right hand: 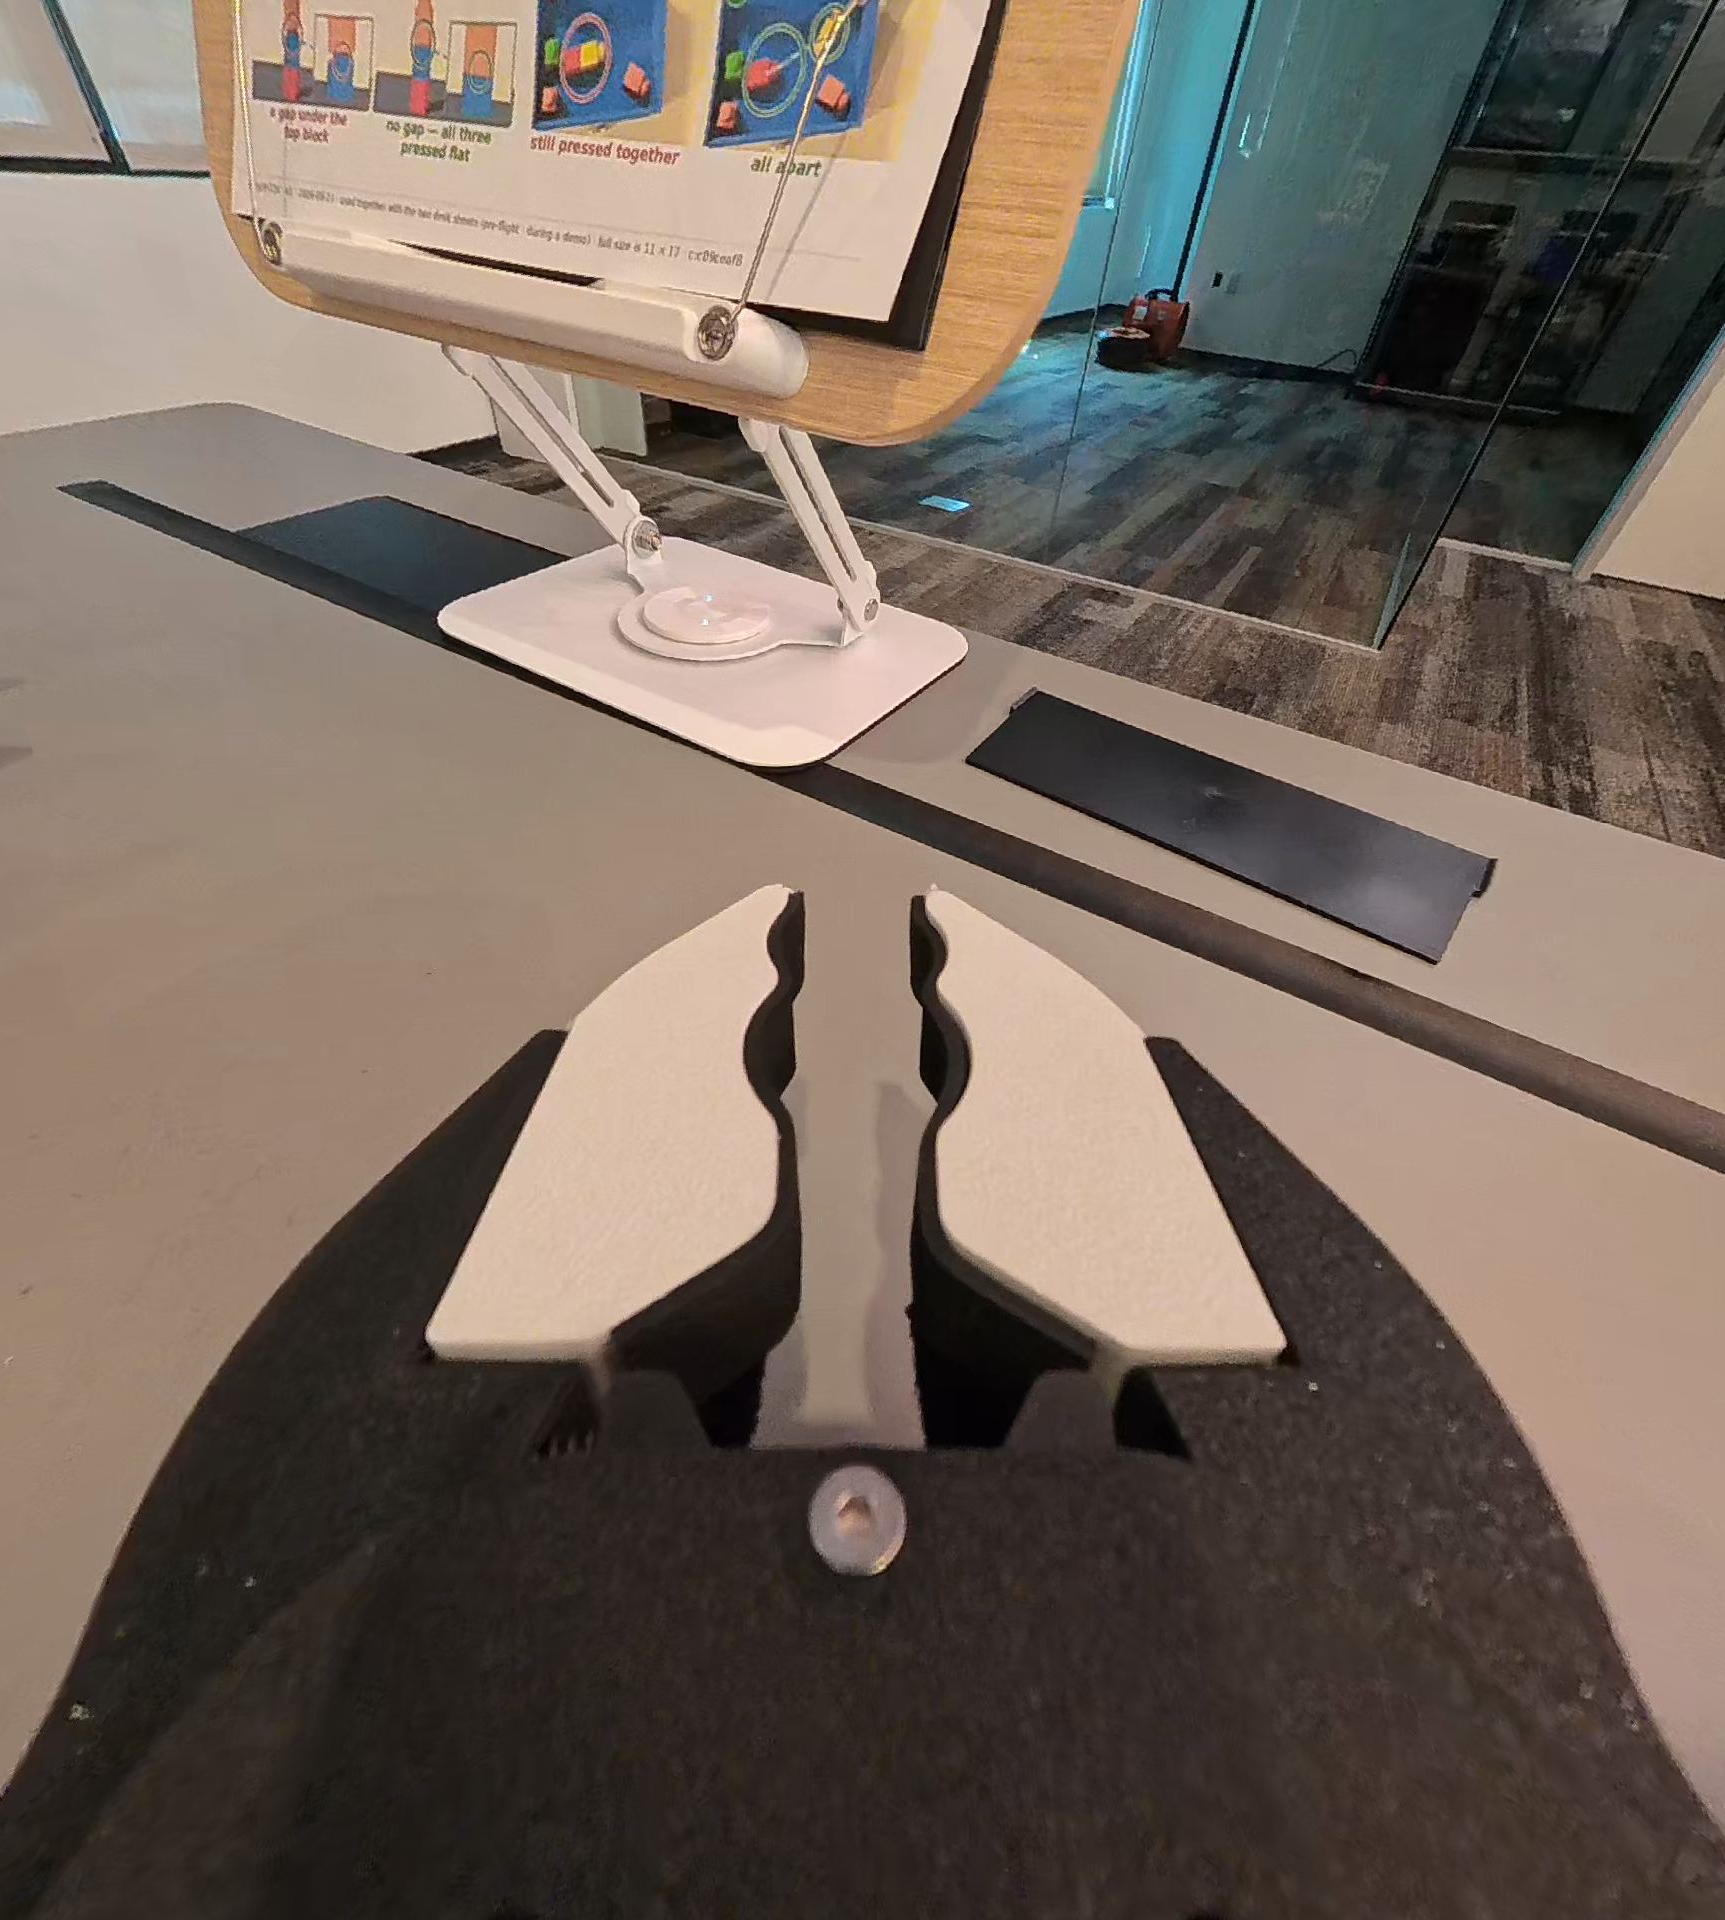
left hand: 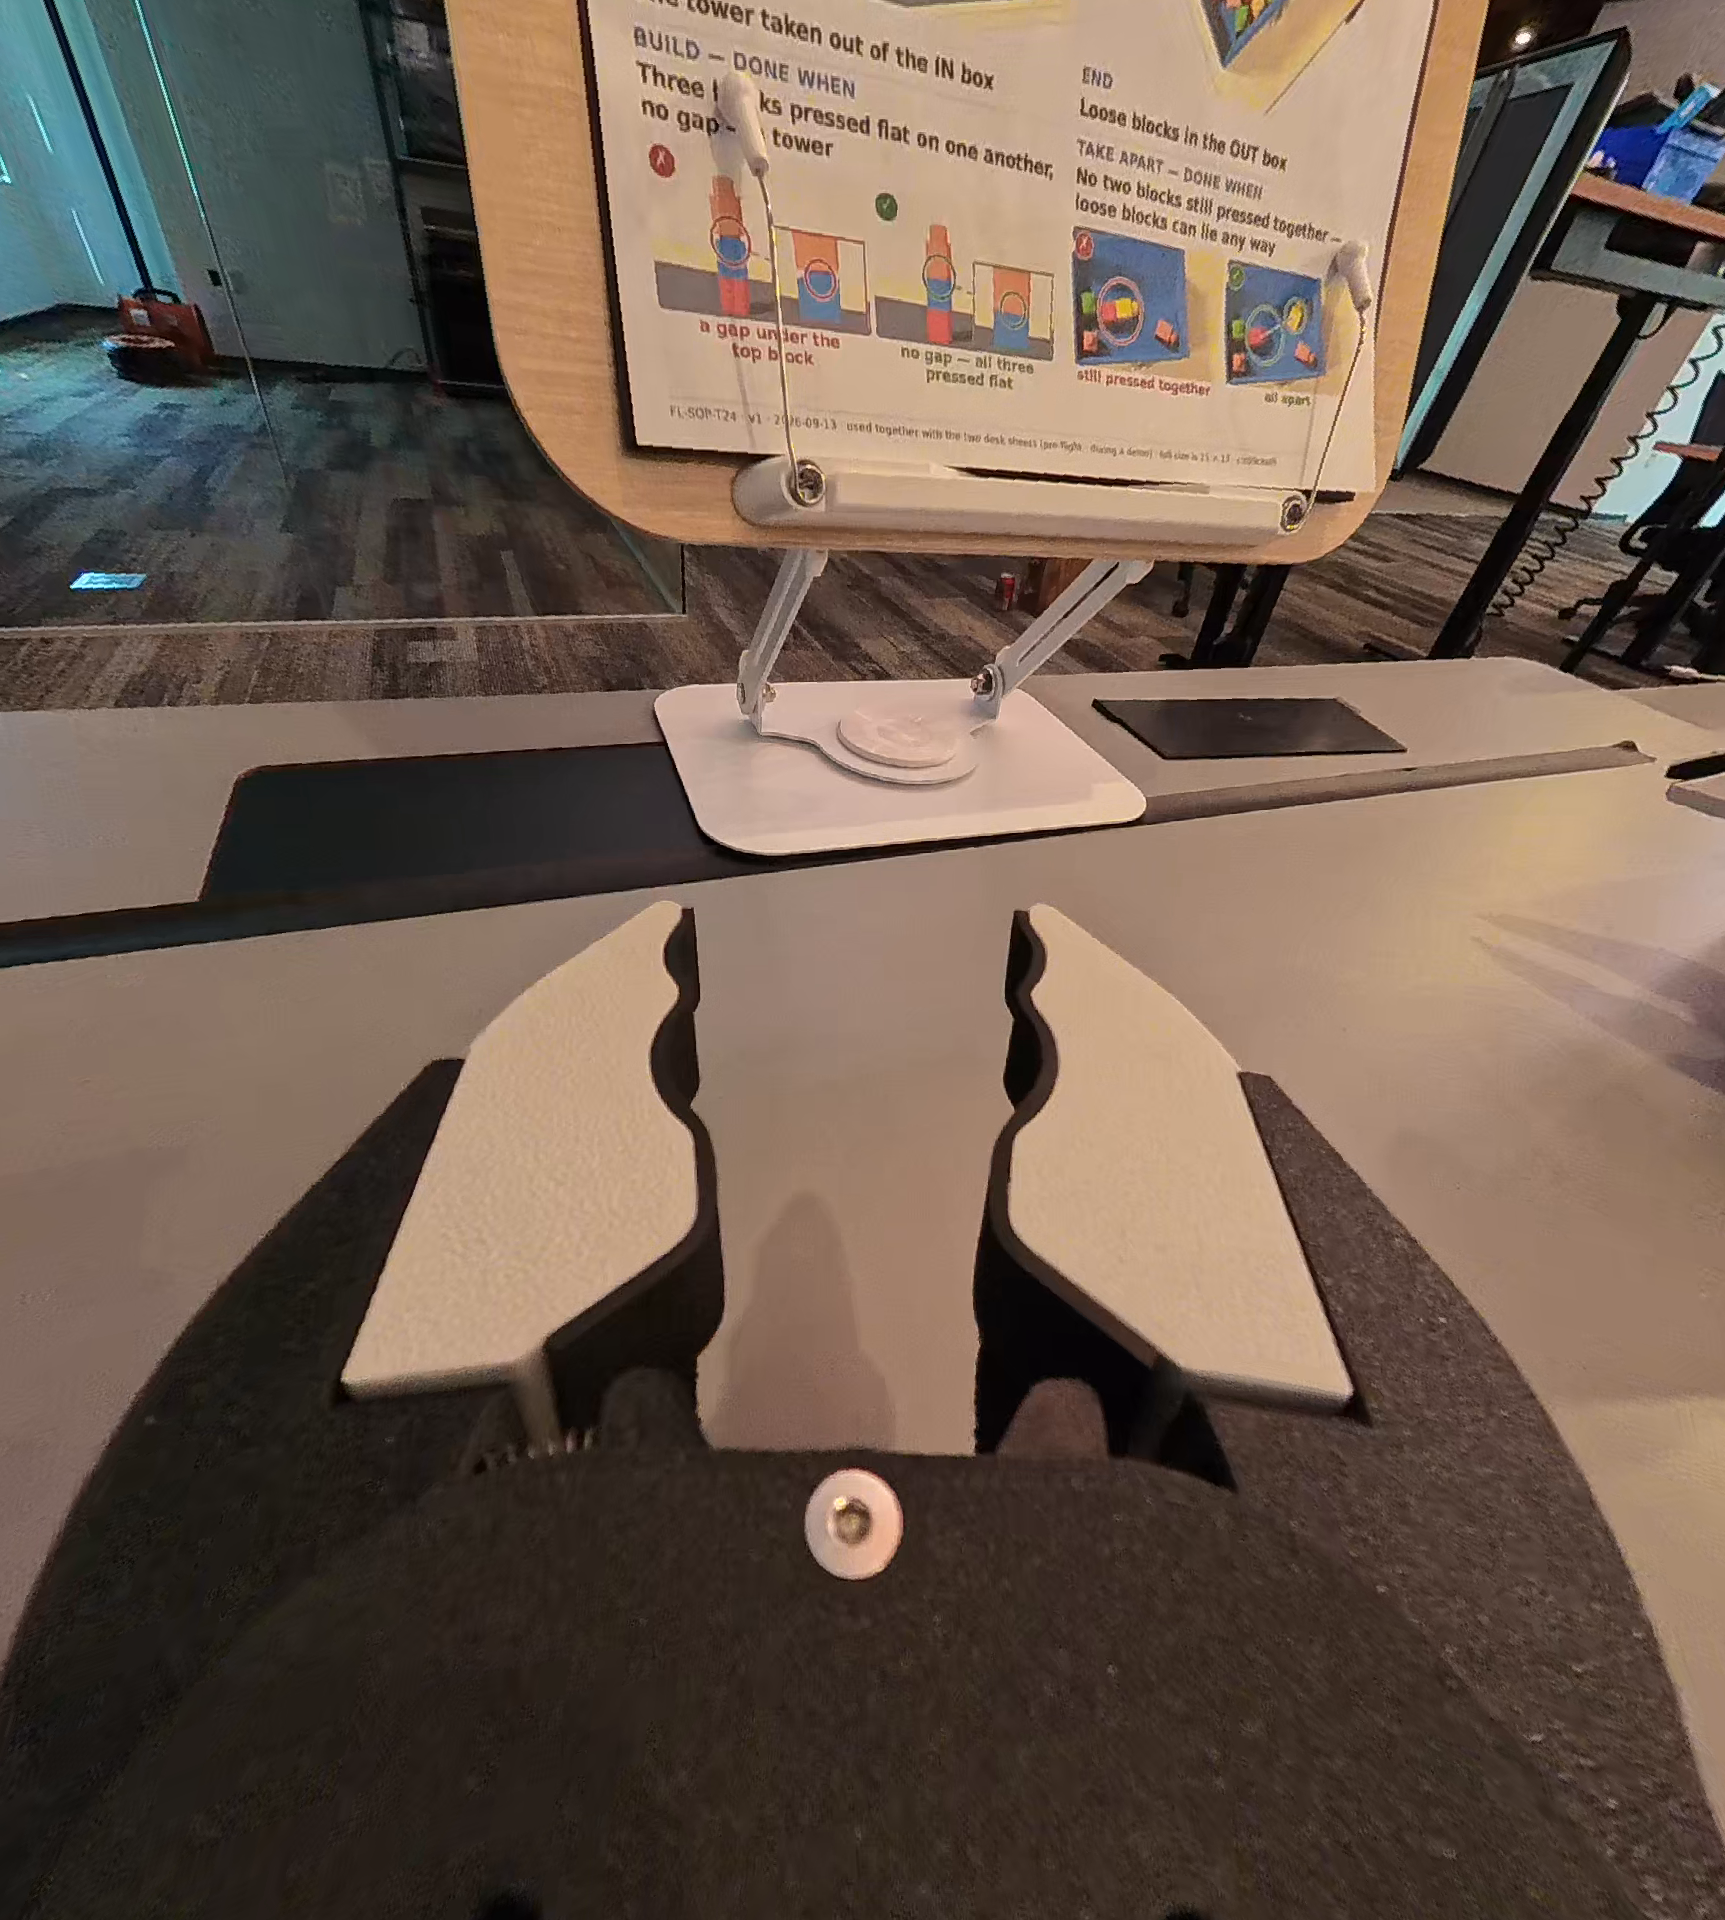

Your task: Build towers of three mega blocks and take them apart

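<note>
Above the smooth grey table, both grippers' textured white jaws gape.

Ahead of me a white stand sits on the grey table, its wooden board carrying a printed instruction sheet. A black flap lies flat just beside the stand's base.

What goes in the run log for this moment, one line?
left gripper: open, empty | right gripper: open, narrower gap, empty | blocks: none in view | ahead: document stand on grey table
</note>
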The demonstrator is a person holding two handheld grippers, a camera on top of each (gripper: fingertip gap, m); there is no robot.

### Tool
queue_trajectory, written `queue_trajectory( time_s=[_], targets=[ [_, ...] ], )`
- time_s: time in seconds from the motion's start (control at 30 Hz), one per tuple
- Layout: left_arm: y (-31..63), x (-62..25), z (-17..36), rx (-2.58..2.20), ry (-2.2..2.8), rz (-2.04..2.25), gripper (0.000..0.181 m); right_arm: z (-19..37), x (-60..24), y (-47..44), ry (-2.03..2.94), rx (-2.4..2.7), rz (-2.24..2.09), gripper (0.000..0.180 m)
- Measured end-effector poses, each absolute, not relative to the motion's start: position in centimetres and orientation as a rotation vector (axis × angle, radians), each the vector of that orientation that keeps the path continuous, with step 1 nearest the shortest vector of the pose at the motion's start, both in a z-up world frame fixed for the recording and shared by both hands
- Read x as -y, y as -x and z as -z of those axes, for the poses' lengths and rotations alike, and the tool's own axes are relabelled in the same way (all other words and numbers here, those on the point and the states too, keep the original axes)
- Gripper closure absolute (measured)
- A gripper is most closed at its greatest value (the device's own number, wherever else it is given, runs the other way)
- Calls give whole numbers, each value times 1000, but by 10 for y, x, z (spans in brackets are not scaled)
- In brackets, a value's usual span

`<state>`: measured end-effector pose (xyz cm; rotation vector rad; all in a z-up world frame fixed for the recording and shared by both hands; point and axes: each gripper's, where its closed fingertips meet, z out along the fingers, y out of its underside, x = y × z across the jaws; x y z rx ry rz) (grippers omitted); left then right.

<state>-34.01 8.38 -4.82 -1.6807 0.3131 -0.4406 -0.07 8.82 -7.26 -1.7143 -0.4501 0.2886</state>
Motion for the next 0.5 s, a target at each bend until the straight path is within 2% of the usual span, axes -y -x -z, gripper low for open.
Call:
queue_trajectory(
  time_s=[0.5],
  targets=[
    [343, -87, 51, -263, 1701, 500, 126, 69, -90, -7, 1699, 383, -350, 161]
  ],
)
